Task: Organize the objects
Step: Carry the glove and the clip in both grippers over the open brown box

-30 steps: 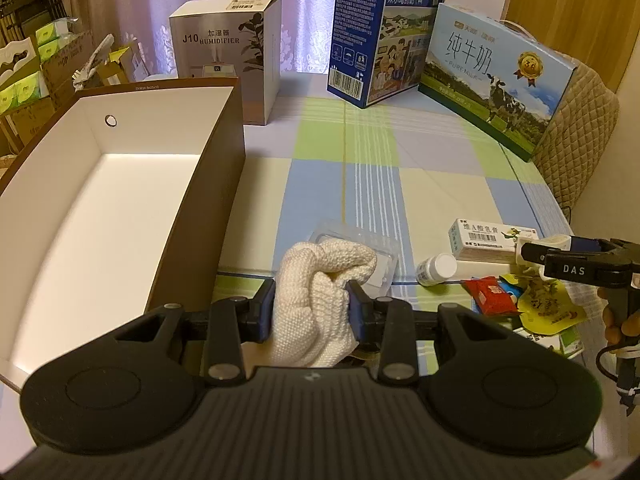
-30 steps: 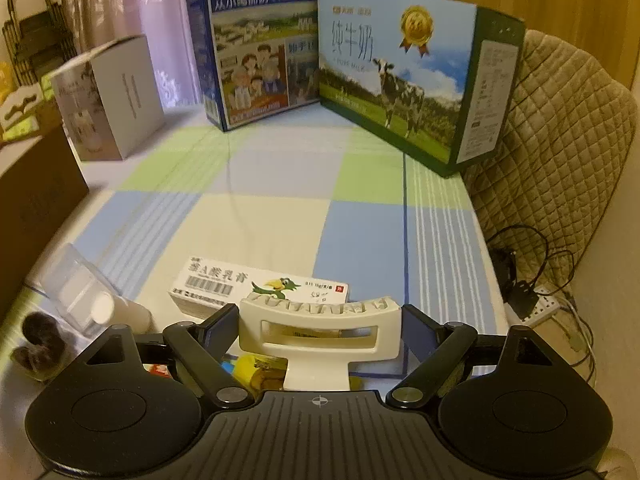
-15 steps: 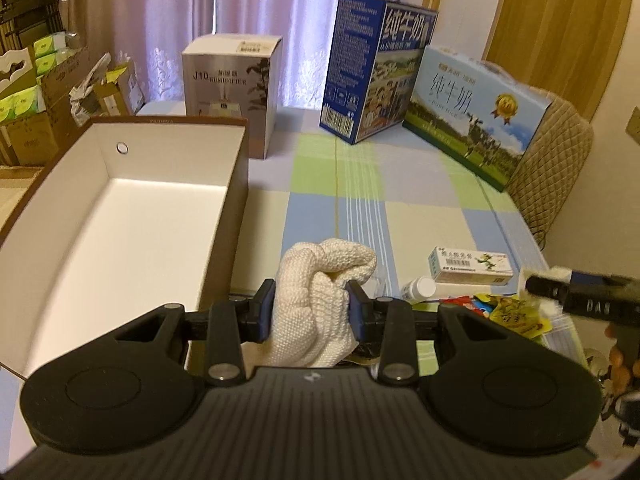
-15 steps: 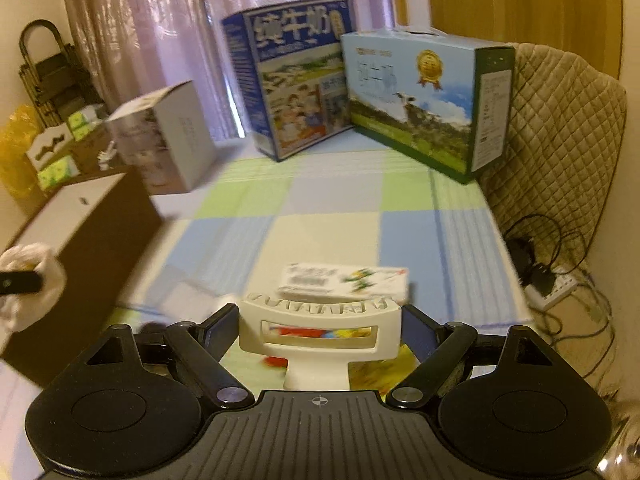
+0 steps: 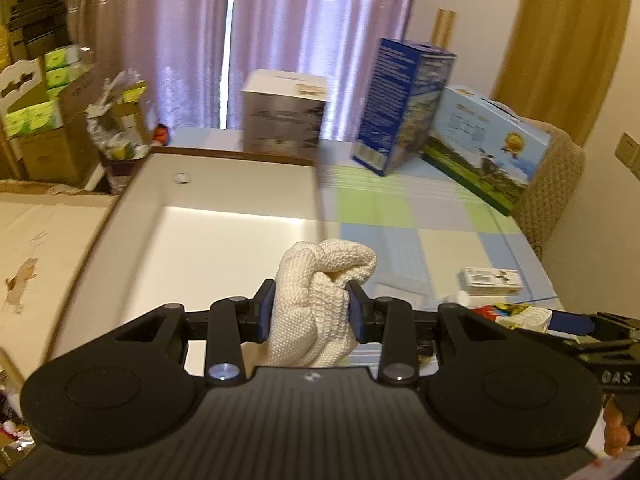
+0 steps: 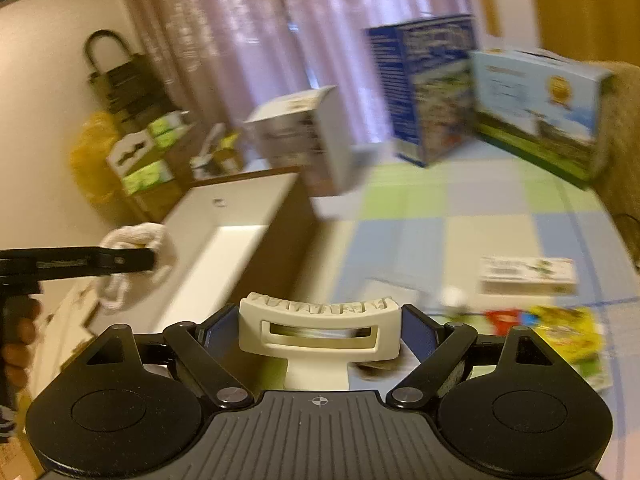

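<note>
Over the checked tablecloth (image 5: 424, 216), both grippers have lifted toward the open brown box (image 5: 224, 224) at frame left, the left gripper (image 5: 311, 311) pinching the white knitted cloth (image 5: 320, 280), the right gripper (image 6: 320, 326) clamping a cream hair claw (image 6: 320, 328), apparently both about to be dropped in.

Two wrist views, shared box (image 5: 224, 216)

left gripper (image 5: 311, 309) clamps white knit cloth (image 5: 320, 300) above open box (image 5: 132, 208).
</note>
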The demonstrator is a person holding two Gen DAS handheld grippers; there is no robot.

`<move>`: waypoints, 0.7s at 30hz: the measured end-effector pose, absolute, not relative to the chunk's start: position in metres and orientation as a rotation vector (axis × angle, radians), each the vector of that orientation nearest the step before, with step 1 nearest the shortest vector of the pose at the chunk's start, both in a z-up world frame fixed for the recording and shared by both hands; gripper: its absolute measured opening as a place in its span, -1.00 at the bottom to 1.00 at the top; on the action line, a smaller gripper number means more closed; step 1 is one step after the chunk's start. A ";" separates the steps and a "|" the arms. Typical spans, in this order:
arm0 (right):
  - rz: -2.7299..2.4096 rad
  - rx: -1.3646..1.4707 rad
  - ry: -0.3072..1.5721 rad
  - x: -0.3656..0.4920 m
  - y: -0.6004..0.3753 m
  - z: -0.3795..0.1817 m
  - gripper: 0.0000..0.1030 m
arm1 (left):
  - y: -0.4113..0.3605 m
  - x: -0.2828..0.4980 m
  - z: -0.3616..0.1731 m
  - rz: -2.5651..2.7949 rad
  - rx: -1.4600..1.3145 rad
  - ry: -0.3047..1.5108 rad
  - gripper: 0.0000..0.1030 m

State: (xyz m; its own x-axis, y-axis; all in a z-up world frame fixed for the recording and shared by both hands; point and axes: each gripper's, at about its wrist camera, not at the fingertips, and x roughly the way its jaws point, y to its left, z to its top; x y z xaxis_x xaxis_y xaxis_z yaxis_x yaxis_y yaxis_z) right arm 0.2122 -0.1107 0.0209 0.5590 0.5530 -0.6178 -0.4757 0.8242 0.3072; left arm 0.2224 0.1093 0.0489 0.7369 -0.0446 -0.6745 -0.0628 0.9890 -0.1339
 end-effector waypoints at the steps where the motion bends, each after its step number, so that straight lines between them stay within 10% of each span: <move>1: 0.627 0.105 0.765 0.210 -0.098 0.022 0.61 | 0.119 0.220 0.049 0.019 -0.155 0.744 -0.38; 21: 0.787 -0.075 0.815 0.224 0.067 -0.014 0.61 | 0.238 0.216 0.007 0.125 -0.206 0.876 -0.37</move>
State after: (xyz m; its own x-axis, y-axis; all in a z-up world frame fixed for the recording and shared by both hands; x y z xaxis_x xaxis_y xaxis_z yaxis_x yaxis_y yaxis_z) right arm 0.2241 0.0669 -0.0136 0.4238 0.6011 -0.6776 -0.6562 0.7194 0.2278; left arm 0.2155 0.2381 0.0065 0.6348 0.0244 -0.7723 -0.1929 0.9729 -0.1278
